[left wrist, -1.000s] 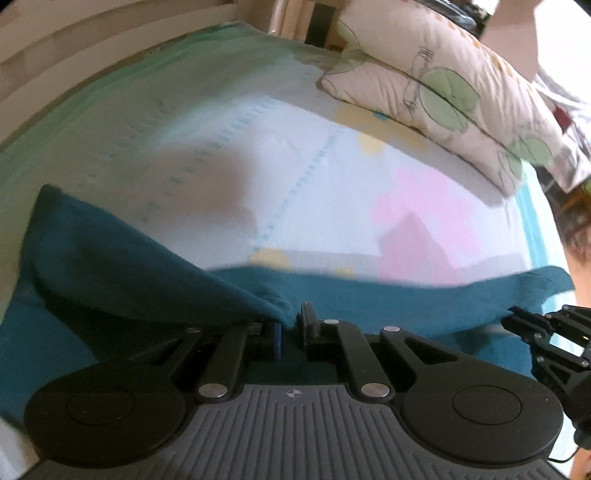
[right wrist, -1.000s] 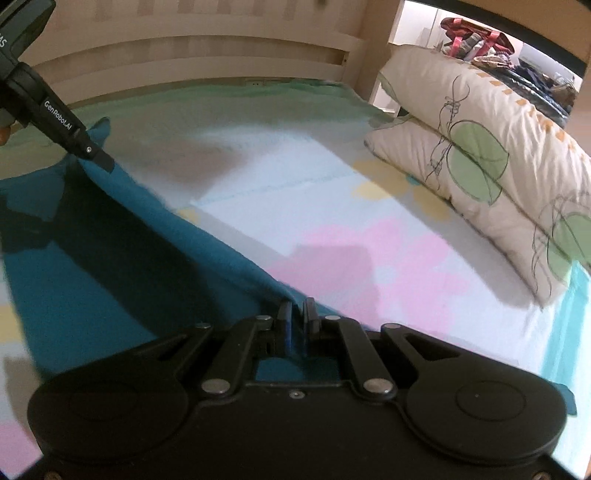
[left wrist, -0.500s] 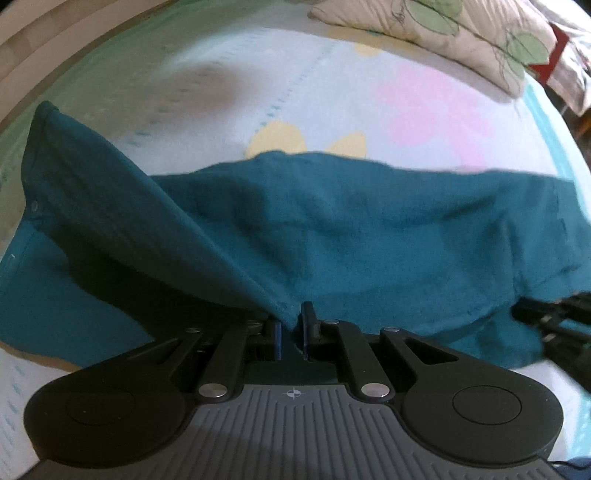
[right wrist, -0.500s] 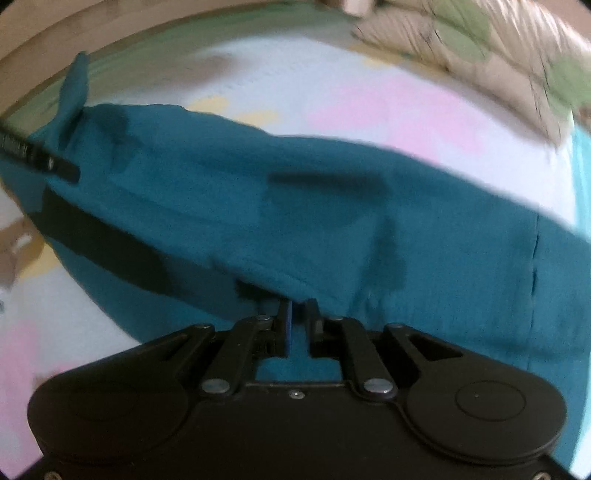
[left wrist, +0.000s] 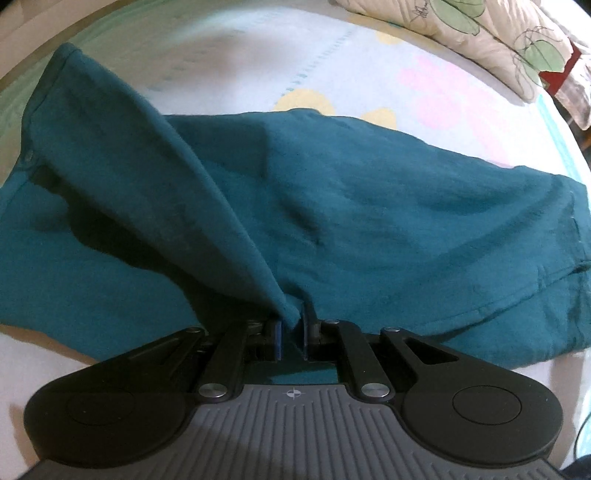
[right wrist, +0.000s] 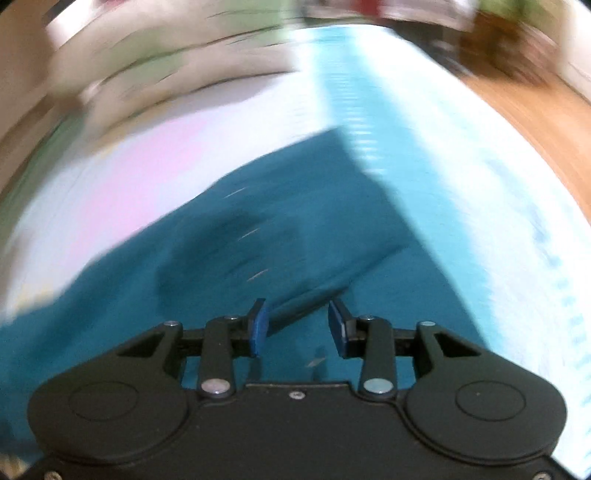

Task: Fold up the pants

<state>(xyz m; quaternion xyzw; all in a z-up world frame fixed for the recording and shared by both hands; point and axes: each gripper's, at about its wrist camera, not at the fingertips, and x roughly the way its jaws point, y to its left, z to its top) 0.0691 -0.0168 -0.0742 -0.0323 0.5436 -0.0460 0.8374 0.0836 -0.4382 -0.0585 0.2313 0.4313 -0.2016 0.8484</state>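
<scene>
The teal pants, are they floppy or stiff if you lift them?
Probably floppy: the pants sag in a loose drape from the left gripper. Likely light, since one pinched edge lifts them. Unlikely to slide: they lie wrinkled on the bedsheet.

Bed (left wrist: 424, 85) carries everything; sheet pale, with pink and yellow patches, green band along far edge, turquoise stripe at side. Teal pants (left wrist: 369, 206) lie spread across bed, near its front edge, one fold lifted off sheet at left part. Pillows (left wrist: 480, 33) with green leaf print lie beyond pants, at far right corner of bed, well apart from pants. In right wrist view, blurred: pants (right wrist: 258, 240) on sheet, turquoise stripe just beside pants.
</scene>
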